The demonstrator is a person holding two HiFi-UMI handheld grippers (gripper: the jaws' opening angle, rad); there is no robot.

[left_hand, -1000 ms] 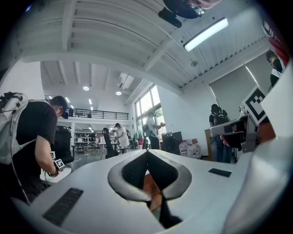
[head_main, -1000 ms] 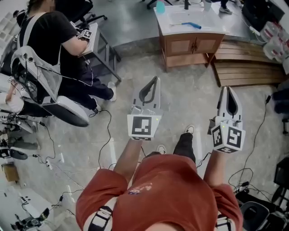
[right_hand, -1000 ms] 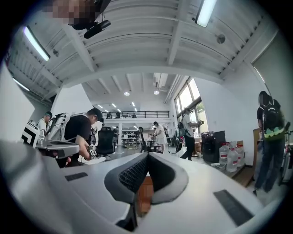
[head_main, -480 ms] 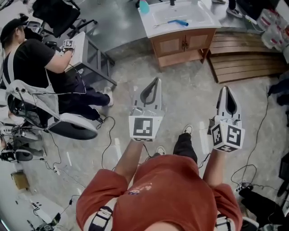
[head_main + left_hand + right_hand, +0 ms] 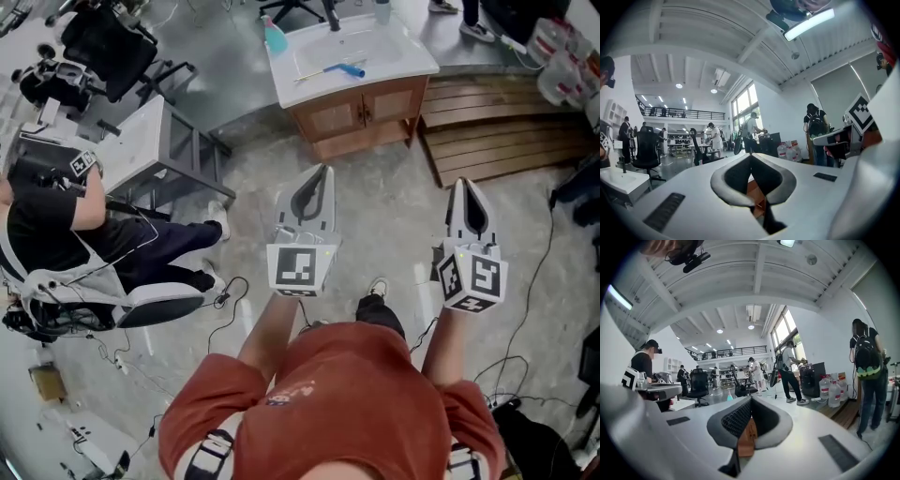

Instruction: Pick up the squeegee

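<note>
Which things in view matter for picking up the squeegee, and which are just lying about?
For the job: squeegee, on the sink cabinet top; left gripper, right gripper, both shut, empty.
Lying about: teal bottle, wooden platform, white side table.

- Too small for detail: squeegee [image 5: 328, 70] on the desk [image 5: 408, 56].
- Cut off at the left edge: seated person [image 5: 56, 220].
- Mostly hidden behind the jaws: brown cabinet [image 5: 748, 436].

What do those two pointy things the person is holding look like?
The left tool and right tool are white pointed wedges with dark grey pads inside. Each carries a white cube printed with black square markers. The person wears a rust-red short-sleeved shirt.
</note>
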